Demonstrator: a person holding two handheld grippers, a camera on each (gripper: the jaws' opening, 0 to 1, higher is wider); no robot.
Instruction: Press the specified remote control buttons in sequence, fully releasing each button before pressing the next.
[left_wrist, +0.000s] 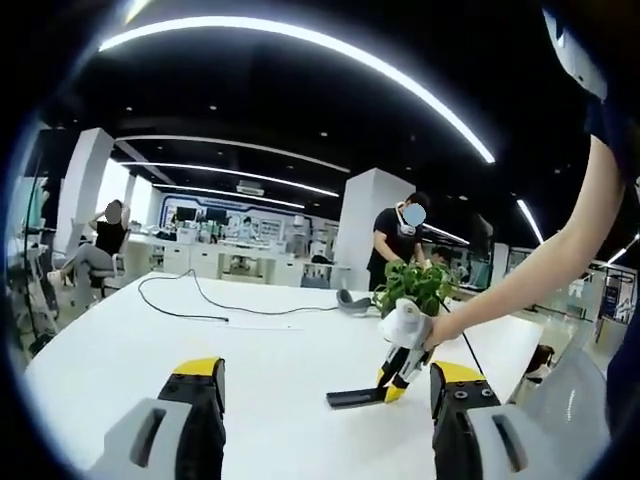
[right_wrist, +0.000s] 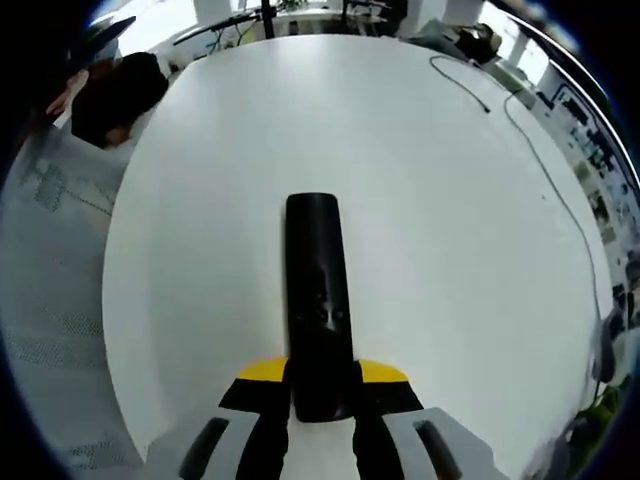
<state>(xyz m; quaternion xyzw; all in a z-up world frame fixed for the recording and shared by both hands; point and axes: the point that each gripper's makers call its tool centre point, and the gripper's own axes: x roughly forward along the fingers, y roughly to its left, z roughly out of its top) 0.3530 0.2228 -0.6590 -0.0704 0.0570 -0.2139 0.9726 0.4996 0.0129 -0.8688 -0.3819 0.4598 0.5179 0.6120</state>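
A long black remote control (right_wrist: 318, 290) lies flat on the white table (right_wrist: 190, 250), pointing away from me. My right gripper (right_wrist: 322, 388) is shut on its near end, one yellow-tipped jaw on each side. From the left gripper view, the right gripper (left_wrist: 398, 372) is held by a person's hand and tilts down onto the end of the remote control (left_wrist: 352, 398), which lies on the table (left_wrist: 150, 350). My left gripper (left_wrist: 322, 402) hovers above the table, open, its jaws far apart with nothing between them.
A potted green plant (left_wrist: 412, 285) stands just behind the right gripper. A black cable (left_wrist: 200, 302) and a grey headset (left_wrist: 350, 300) lie further back; the cable (right_wrist: 545, 175) runs along the right side. People sit and stand beyond the table.
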